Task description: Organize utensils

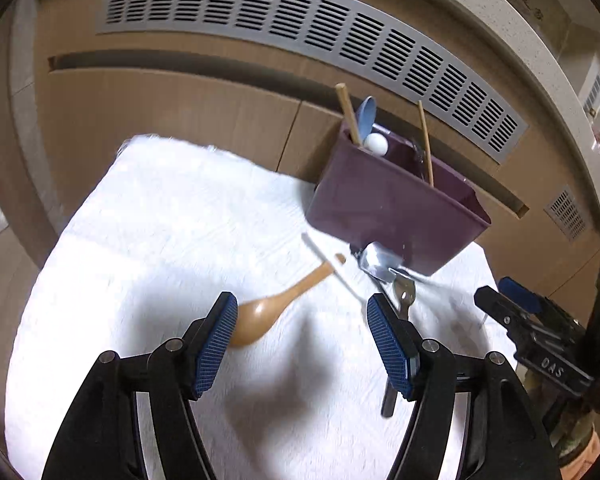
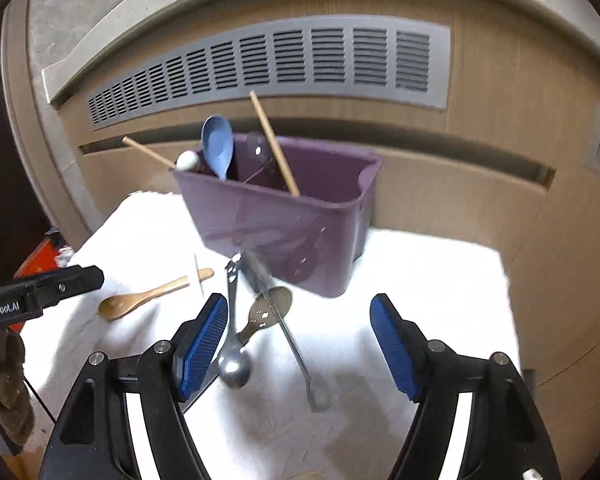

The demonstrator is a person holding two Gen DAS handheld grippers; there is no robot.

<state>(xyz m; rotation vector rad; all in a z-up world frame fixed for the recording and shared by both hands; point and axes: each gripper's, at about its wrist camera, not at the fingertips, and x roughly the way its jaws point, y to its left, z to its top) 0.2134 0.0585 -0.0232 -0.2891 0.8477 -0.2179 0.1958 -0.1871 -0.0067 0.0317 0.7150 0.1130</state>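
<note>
I hold 2 grippers over a white towel (image 2: pixel 420 280). My left gripper (image 1: pixel 302 340) has its jaws wide apart, and nothing is between them. My right gripper (image 2: pixel 298 344) has its jaws wide apart too, and they grip nothing.

A purple bin (image 2: pixel 284 224) stands at the far side of the towel, close to a brown wall with a gray vent (image 2: pixel 300 60). In the bin I see a blue spoon (image 2: pixel 218 148), a white ball-shaped thing (image 2: pixel 187 160) and 2 wooden sticks (image 2: pixel 274 144) that lean out over the rim.

More utensils lie on the towel in front of the bin. A wooden spoon (image 1: pixel 268 312) lies with its bowl just beside my left gripper's left pad (image 1: pixel 216 344). A thin white stick (image 1: pixel 328 268) lies across its handle. Near my right gripper, a silver spoon (image 2: pixel 233 344) lies with its bowl close to my left pad. A brownish metal spoon (image 2: pixel 270 308) lies next to it, and a long silver tool (image 2: pixel 288 328) lies across that one. These 3 are in a little pile, touching each other.
</note>
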